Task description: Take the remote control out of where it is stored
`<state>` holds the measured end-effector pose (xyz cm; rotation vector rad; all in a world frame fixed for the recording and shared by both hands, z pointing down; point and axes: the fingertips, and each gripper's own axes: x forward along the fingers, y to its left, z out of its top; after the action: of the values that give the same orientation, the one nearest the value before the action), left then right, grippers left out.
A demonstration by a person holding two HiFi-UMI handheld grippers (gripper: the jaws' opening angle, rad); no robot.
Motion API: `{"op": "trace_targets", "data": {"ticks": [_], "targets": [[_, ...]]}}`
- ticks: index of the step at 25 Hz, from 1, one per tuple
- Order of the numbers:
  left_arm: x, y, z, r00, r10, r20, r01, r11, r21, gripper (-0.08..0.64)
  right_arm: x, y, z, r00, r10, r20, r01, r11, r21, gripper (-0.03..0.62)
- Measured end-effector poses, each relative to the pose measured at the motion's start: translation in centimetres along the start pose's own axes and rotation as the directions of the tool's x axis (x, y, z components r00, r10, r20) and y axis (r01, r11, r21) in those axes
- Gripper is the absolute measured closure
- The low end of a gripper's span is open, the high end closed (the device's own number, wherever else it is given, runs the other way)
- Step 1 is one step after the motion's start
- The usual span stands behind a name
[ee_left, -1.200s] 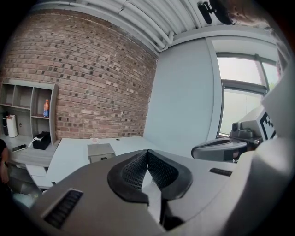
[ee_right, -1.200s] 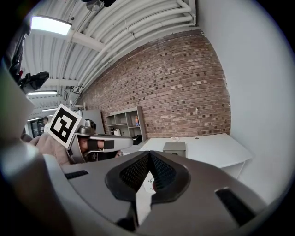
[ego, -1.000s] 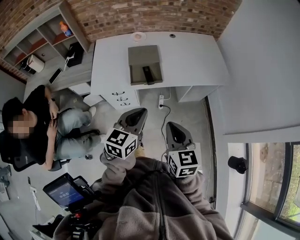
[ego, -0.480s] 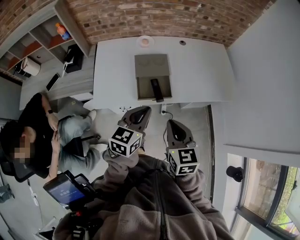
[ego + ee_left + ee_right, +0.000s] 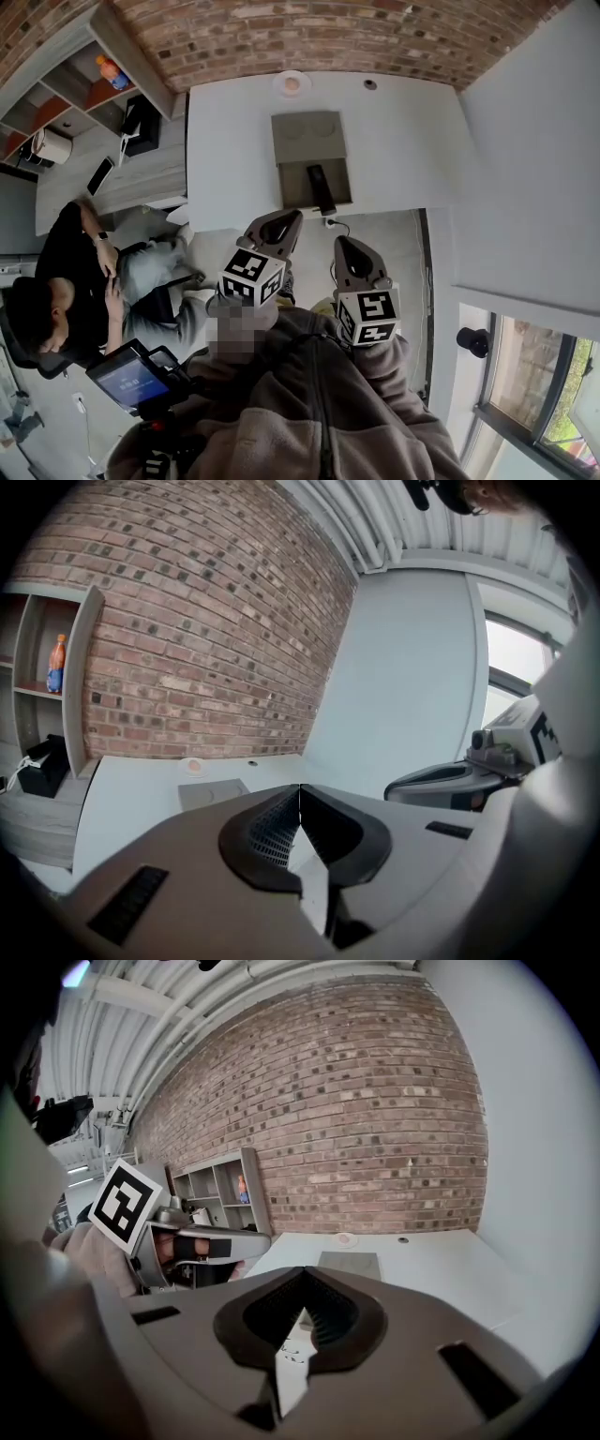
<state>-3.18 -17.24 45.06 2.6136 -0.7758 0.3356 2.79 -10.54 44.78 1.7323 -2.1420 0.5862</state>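
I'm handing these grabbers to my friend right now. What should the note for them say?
Left gripper: shut, empty, in the air short of the desk.
Right gripper: shut, empty, beside it.
The remote control lies in the open drawer of the grey box on the desk.
Done: nothing gripped yet.
Left: reach in, open the jaws, grip the remote, lift it out.

Remote control [image 5: 321, 188] lies in the box [image 5: 305, 136] on the table [image 5: 403, 141], shelves [image 5: 84, 94] at left
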Motion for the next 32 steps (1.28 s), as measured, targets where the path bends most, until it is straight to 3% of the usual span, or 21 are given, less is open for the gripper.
{"op": "trace_targets", "data": {"ticks": [8, 13, 25, 32], "targets": [[0.1, 3.4, -2.2, 0.997, 0.064, -0.052, -0.068, 0.995, -0.071, 0.554, 3.3, 0.1, -1.8, 0.997, 0.039, -0.069, -0.038, 0.999, 0.007, 0.591], [1.0, 5.3, -4.7, 0.989, 0.116, -0.094, -0.125, 0.987, -0.100, 0.554, 6.1, -1.9, -5.4, 0.989, 0.029, -0.143, -0.025, 0.999, 0.024, 0.591], [4.4, 8.3, -12.5, 0.952, 0.173, -0.254, -0.225, 0.956, -0.190, 0.554, 12.1, -6.7, -12.0, 0.953, 0.022, -0.301, 0.002, 0.997, 0.077, 0.584], [5.8, 9.7, -14.7, 0.934, 0.181, -0.309, -0.255, 0.941, -0.220, 0.554, 16.2, -8.1, -15.4, 0.916, 0.023, -0.401, 0.024, 0.993, 0.112, 0.476]]}}
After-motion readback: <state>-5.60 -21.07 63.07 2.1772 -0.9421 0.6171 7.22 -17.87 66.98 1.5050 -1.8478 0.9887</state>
